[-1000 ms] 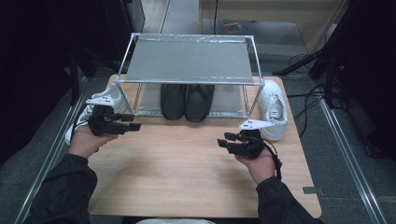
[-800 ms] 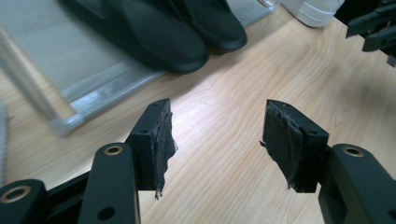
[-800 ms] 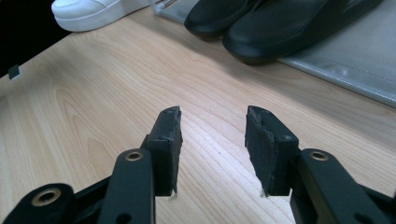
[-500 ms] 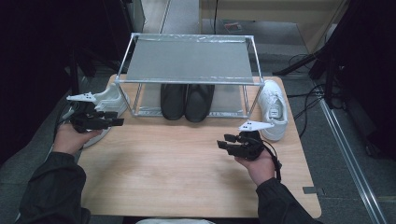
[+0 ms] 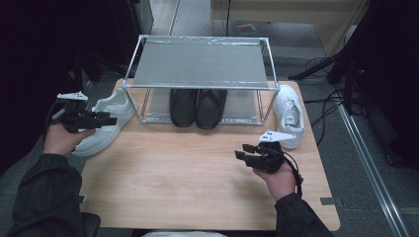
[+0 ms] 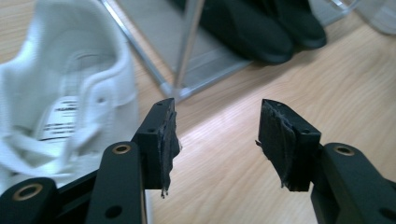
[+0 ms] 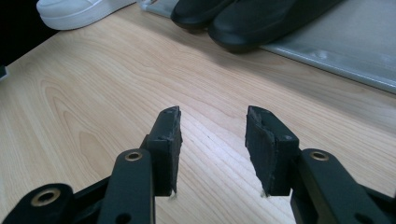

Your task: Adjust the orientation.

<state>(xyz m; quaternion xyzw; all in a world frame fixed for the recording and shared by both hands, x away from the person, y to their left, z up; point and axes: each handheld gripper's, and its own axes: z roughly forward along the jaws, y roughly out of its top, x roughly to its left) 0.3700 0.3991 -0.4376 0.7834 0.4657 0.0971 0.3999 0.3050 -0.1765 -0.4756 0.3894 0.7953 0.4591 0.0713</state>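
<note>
The left gripper (image 5: 106, 119) has just been narrowing its jaws, which stand open with nothing between them. Just beside them lies the white shoe (image 6: 60, 93) at the worktop's (image 5: 197, 168) left edge. It looks light, with a soft upper; the firmer heel collar seems the best hold. The right gripper (image 5: 241, 154) hangs open, empty.
</note>
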